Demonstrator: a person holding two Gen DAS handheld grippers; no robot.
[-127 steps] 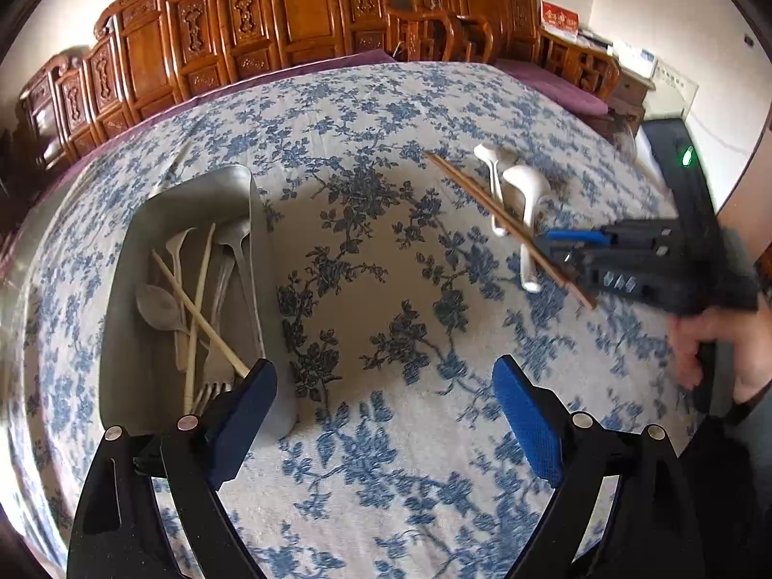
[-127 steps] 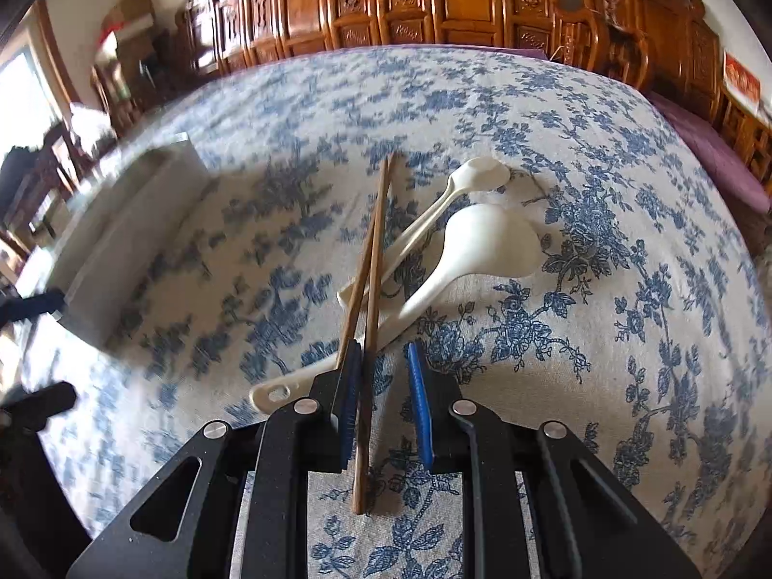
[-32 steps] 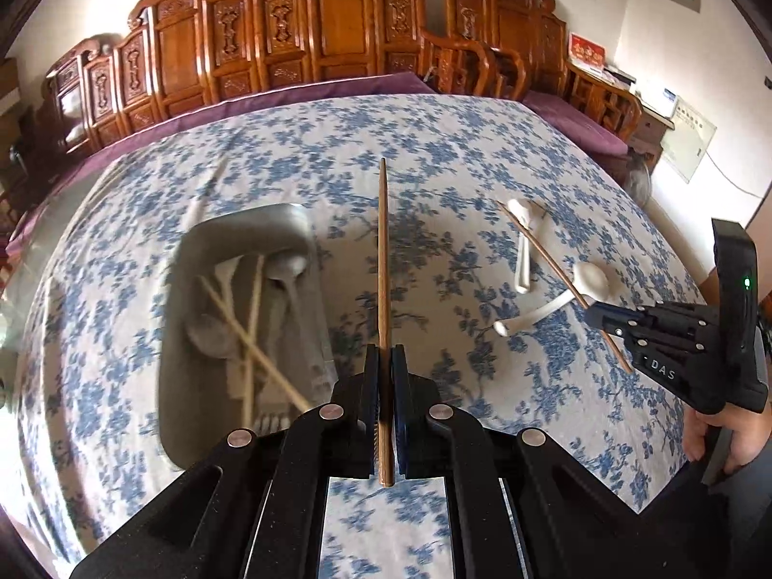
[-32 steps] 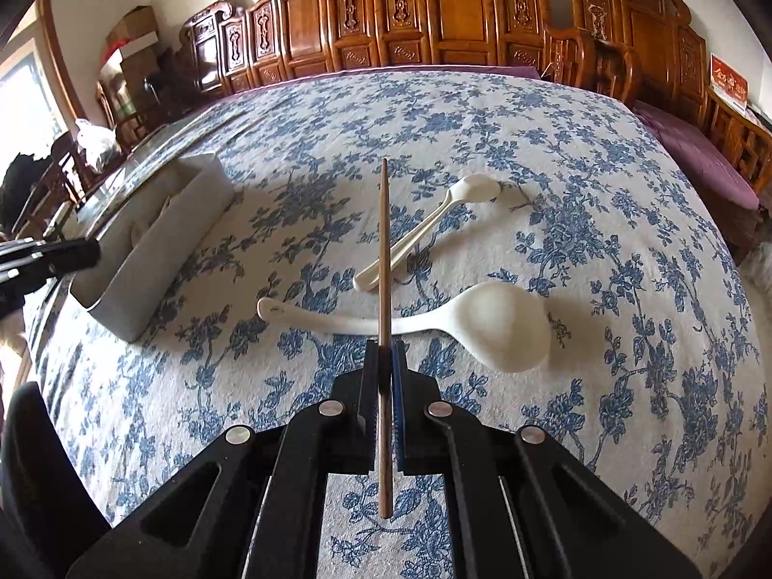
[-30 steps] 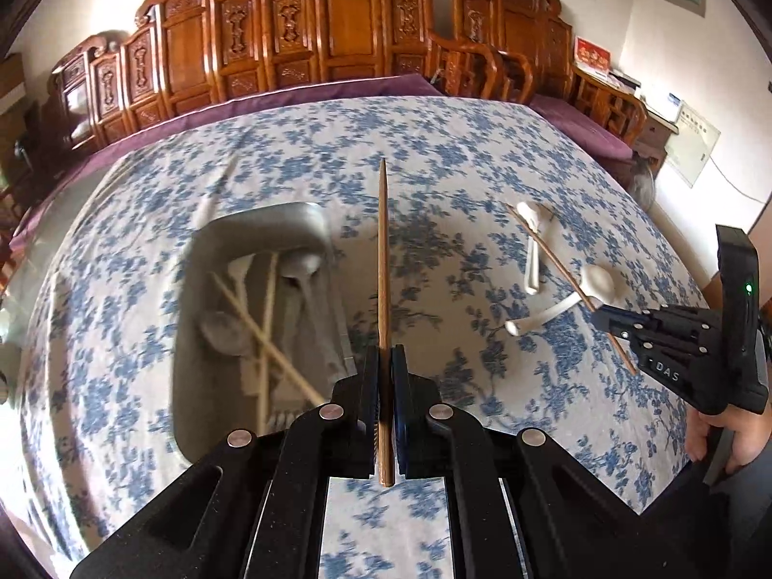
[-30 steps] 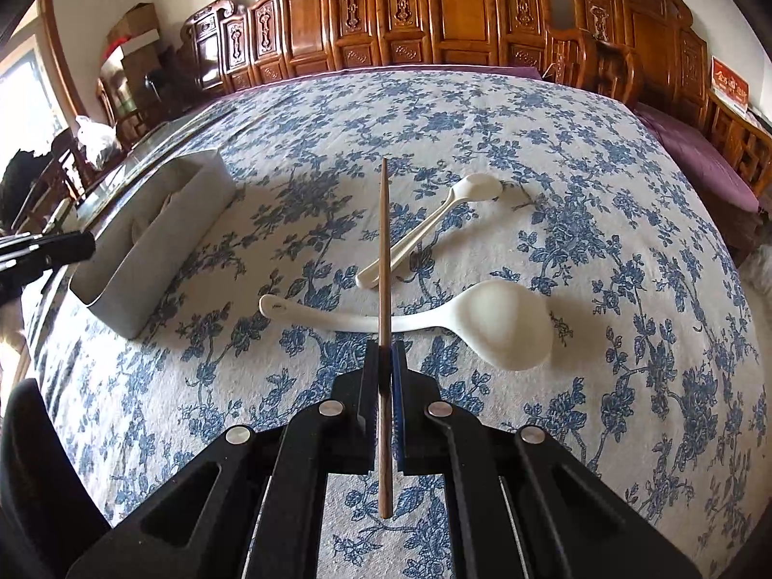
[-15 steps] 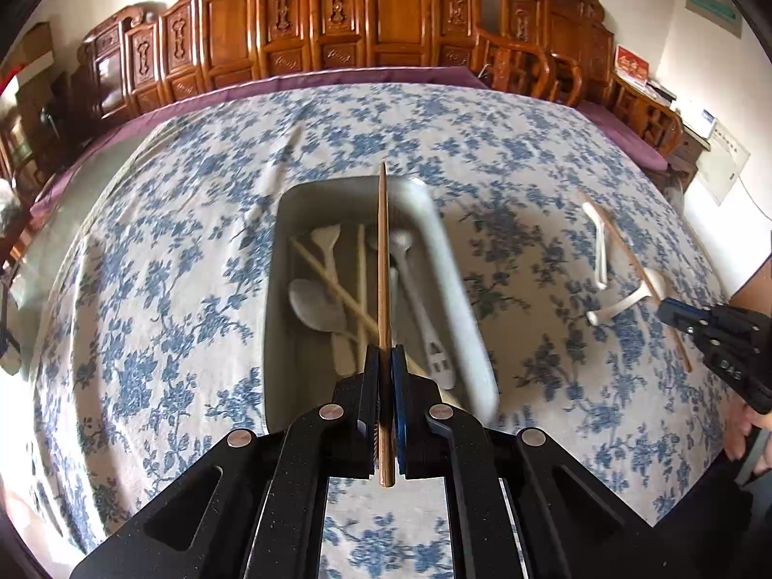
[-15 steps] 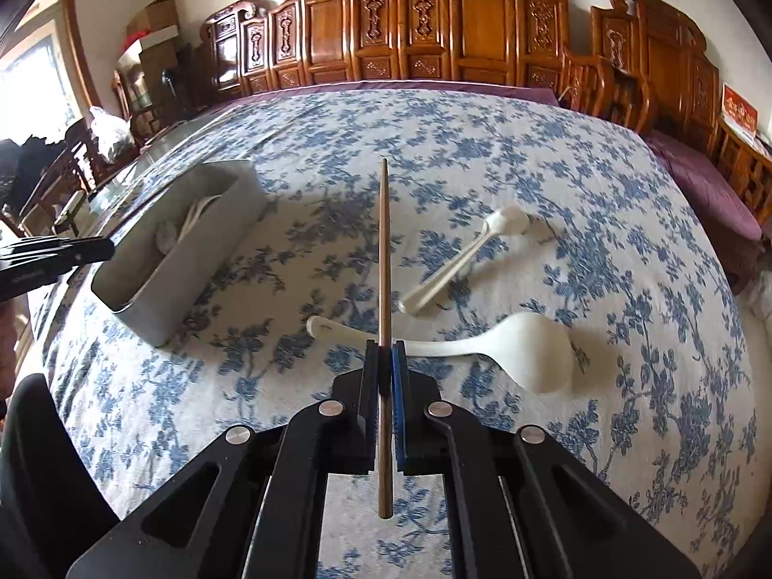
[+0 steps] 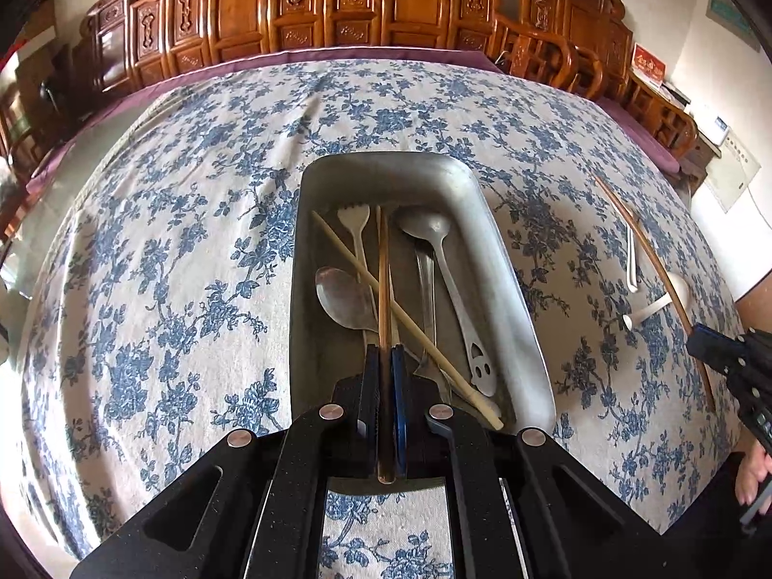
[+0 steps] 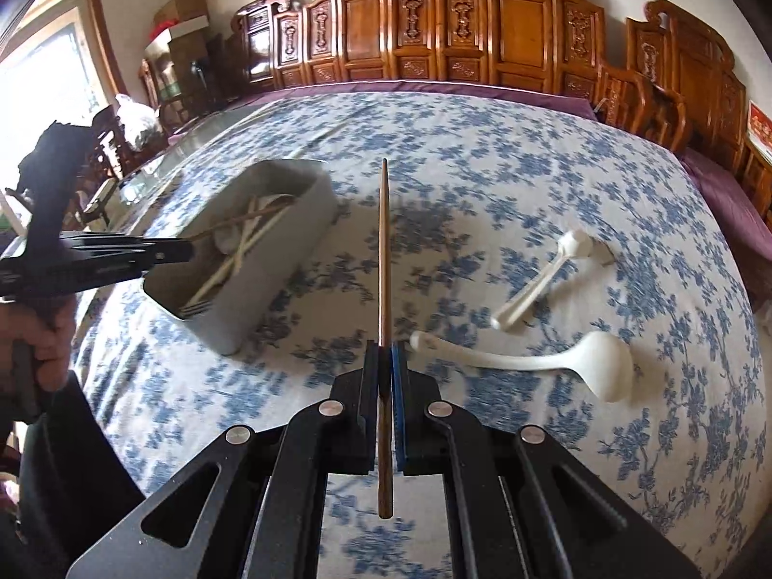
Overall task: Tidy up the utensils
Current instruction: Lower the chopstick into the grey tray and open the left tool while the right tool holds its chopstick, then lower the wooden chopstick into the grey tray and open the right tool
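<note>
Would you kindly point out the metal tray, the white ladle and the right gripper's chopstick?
metal tray (image 9: 502, 260): left wrist view, right wall.
white ladle (image 10: 609, 370): right wrist view, bowl.
right gripper's chopstick (image 10: 384, 251): right wrist view, mid-shaft.

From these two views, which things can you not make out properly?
- Tray, left view: the left gripper covers its near end, so the handle ends there are hidden.
- Tray contents, right view: its wall hides most, and the view is blurred.
- Left chopstick: whether its tip touches the tray floor.
- Right gripper, left view: cut off by the right edge.
</note>
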